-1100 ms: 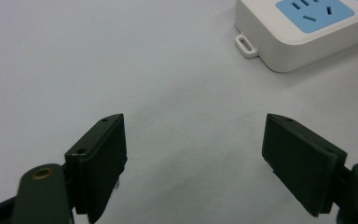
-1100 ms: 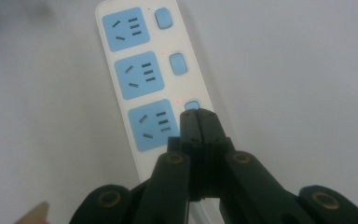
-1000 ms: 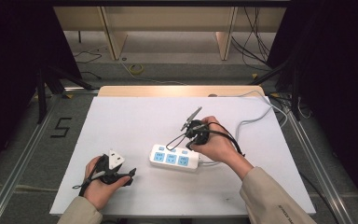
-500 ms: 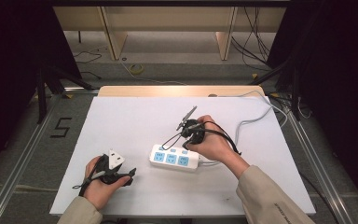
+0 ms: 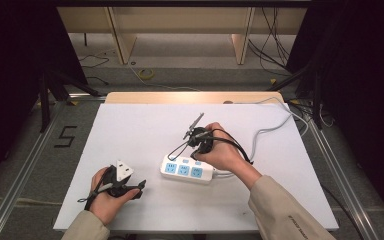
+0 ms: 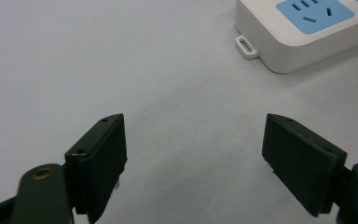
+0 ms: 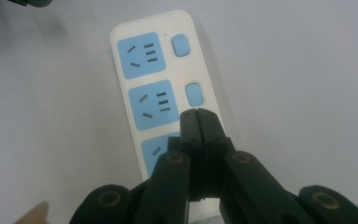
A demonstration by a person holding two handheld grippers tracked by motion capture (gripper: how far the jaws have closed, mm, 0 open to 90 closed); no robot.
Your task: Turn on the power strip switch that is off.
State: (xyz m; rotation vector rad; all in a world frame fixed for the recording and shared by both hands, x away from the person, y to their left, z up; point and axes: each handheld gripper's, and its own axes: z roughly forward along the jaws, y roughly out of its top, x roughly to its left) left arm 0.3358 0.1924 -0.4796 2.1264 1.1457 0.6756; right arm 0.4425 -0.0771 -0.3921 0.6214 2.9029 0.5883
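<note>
One white power strip [image 5: 187, 169] lies mid-tabletop, a bit toward the front edge: 3 blue sockets; 2 blue switches [image 7: 193, 94] visible in the right gripper view. One white cable [image 5: 275, 127] runs off toward the back-right corner. Right gripper [image 7: 196, 114]: jaws pressed together, tips over the strip just below the middle switch. Left gripper [image 6: 193, 161]: jaws spread, holding nothing, near the front-left corner, well apart from the strip.

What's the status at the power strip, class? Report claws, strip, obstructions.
Right claw shut, tips over the power strip by its middle switch. Left claw open, off the strip. Nothing blocking.
</note>
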